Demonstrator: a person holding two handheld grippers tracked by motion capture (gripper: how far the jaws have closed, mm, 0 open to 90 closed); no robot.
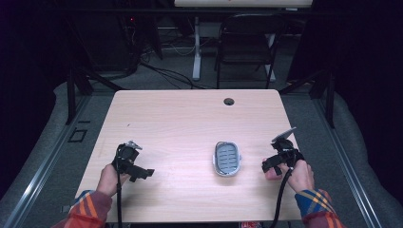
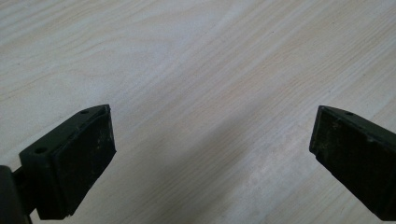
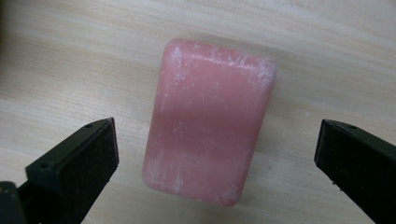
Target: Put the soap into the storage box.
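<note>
**Inspector:** Report on the item and where it lies

**Operator:** The pink soap bar lies flat on the worktop near the right edge, directly under my right hand-held gripper. In the right gripper view it sits between the two jaws, which stand wide apart, with neither pad touching it. The bar is slightly skewed against the jaw line, and white powdery residue shows on its surface. In the high view a sliver of it shows at the right hand-held gripper

**Inspector:** What does a sound grasp call for, in your judgement?

**Operator:** I would turn my wrist a little so the pads face the long sides squarely, lower until they bracket the bar's mid-height, then close gently; soap is likely slippery and may squirt out under a hard or off-centre squeeze

**Inspector:** Surroundings?

**Operator:** The grey soap dish, slotted and empty, sits just to the left of the bar, the probable destination. My left hand-held gripper hangs over bare worktop well apart from both, jaws wide apart, holding nothing; it also shows at the left in the high view
</note>
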